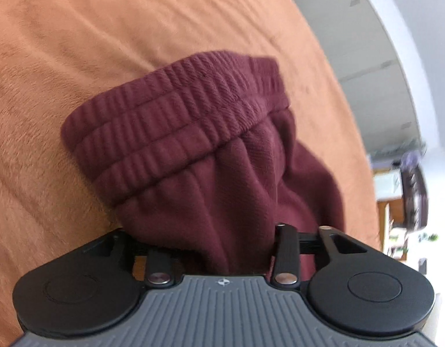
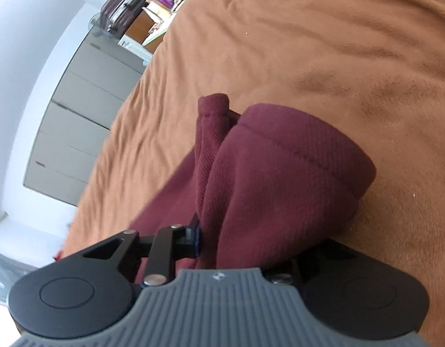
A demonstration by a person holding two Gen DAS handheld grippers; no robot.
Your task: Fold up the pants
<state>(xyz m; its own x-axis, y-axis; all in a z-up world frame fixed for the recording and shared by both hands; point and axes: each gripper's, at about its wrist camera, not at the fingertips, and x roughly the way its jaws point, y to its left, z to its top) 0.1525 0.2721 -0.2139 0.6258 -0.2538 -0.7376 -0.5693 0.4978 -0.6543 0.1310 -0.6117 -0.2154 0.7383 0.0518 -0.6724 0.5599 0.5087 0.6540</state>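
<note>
Pants [image 1: 210, 156]: one maroon pair, on one orange-brown blanket [image 1: 77, 43], the ribbed waistband [image 1: 170, 110] bunched up before the left gripper [image 1: 219, 248] and a hemmed leg end [image 2: 294, 156] before the right gripper [image 2: 239, 248]. Cloth fills the gap between each tool's two jaws and hides the fingertips, so I cannot tell whether either pair presses on it. Behind the bed stand one grey cabinet [image 2: 77, 110] and one dark suitcase [image 2: 124, 3].
</note>
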